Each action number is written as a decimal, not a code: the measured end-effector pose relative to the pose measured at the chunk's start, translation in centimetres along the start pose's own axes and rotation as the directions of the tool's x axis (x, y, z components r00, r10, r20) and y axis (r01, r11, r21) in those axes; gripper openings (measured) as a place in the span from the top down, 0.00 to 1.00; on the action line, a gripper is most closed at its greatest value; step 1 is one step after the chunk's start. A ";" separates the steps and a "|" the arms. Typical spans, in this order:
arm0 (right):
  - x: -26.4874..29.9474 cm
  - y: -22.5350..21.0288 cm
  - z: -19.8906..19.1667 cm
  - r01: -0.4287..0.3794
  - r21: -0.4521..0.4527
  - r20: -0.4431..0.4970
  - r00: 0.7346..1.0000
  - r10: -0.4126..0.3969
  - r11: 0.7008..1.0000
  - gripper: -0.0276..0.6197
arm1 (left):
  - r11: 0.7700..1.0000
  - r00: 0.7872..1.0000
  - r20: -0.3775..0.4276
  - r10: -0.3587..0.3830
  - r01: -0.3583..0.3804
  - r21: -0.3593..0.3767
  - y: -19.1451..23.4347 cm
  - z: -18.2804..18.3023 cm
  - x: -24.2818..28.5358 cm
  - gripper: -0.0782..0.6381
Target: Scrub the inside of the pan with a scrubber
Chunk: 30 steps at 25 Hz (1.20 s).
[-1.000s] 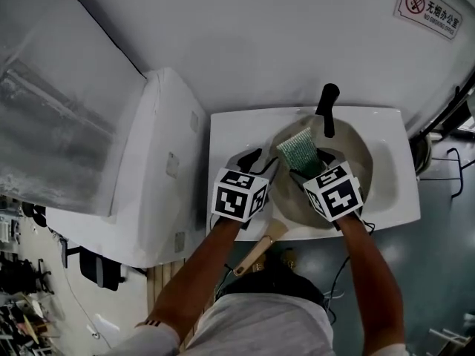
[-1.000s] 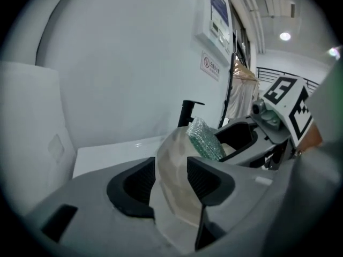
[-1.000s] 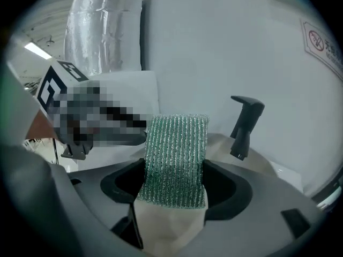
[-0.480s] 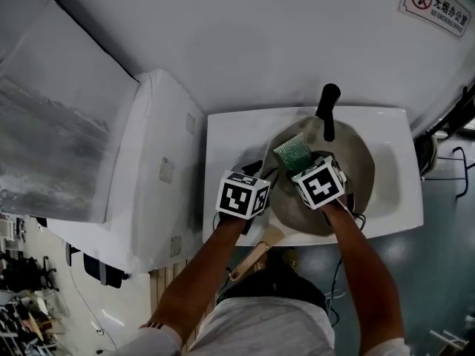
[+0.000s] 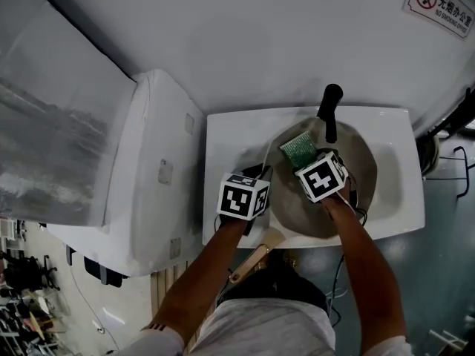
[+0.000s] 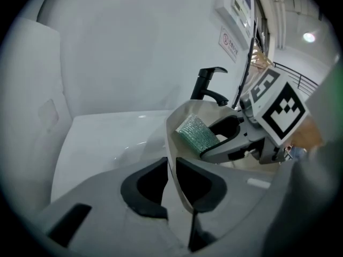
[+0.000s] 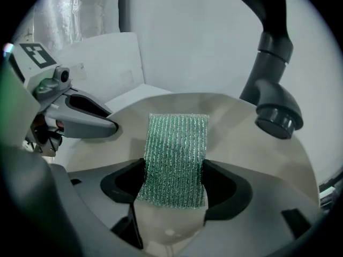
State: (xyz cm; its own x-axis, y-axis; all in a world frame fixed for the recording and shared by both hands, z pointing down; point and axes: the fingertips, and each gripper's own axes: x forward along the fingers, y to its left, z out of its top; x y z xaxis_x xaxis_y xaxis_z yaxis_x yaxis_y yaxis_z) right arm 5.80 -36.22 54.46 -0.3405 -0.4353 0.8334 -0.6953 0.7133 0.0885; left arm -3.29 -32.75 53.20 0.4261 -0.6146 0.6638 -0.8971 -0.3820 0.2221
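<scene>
Scrubber (image 7: 176,159): green ribbed mesh, coarse and rough, with a glittery sheen on the threads. Pan (image 7: 241,143): smooth matt beige-grey inside, thin-rimmed, seemingly coated metal. Faucet (image 7: 270,63): black, smooth, satin rather than shiny. Sink (image 5: 230,147): white, smooth and glossy like glazed ceramic, with soft highlights. Handle (image 5: 256,252) by the sink's near edge: pale bare wood, matt. White unit (image 5: 148,184) alongside: smooth casing, faintly glossy. Wall (image 5: 245,35): plain matt white.
</scene>
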 end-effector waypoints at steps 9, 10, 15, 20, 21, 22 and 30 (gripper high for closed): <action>-1.4 -4.0 -2.3 0.093 0.019 -0.060 0.994 -0.092 0.995 0.43 | 1.000 1.000 0.012 -0.014 0.015 -0.019 0.2 0.0 0.0 0.81; -1.6 -4.2 -2.6 0.100 0.018 -0.067 0.993 -0.098 0.995 0.43 | 1.000 1.000 0.013 -0.016 0.016 -0.022 0.1 0.0 0.0 0.82; -3.0 -4.4 -3.2 0.113 0.011 -0.080 0.991 -0.111 0.994 0.43 | 0.999 1.000 0.020 -0.024 0.025 -0.034 0.1 0.1 0.0 0.82; -4.0 0.6 -3.2 0.025 -0.042 -0.088 0.996 -0.028 0.999 0.43 | 0.999 0.999 0.026 -0.028 0.029 -0.043 0.2 0.0 0.0 0.82; -3.8 1.7 -3.4 0.007 -0.042 -0.096 0.995 -0.011 0.999 0.43 | 0.999 0.999 0.028 -0.028 0.029 -0.046 0.3 0.0 0.0 0.82; -3.6 2.7 -3.5 -0.010 -0.038 -0.106 0.994 0.006 0.999 0.43 | 0.998 0.999 0.029 -0.028 0.029 -0.047 0.3 0.0 -0.1 0.82; -1.0 6.6 -4.6 -0.073 -0.031 -0.176 0.982 0.066 0.997 0.43 | 0.998 0.999 0.029 -0.034 0.035 -0.053 0.2 0.0 -0.1 0.82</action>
State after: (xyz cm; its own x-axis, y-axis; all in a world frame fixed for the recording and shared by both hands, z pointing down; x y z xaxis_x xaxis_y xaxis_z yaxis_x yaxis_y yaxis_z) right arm 4.44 -28.61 56.73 -0.2690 -0.2836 0.9204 -0.6488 0.7597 0.0445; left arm -3.48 -32.76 53.20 0.4595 -0.6212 0.6348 -0.8863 -0.3664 0.2831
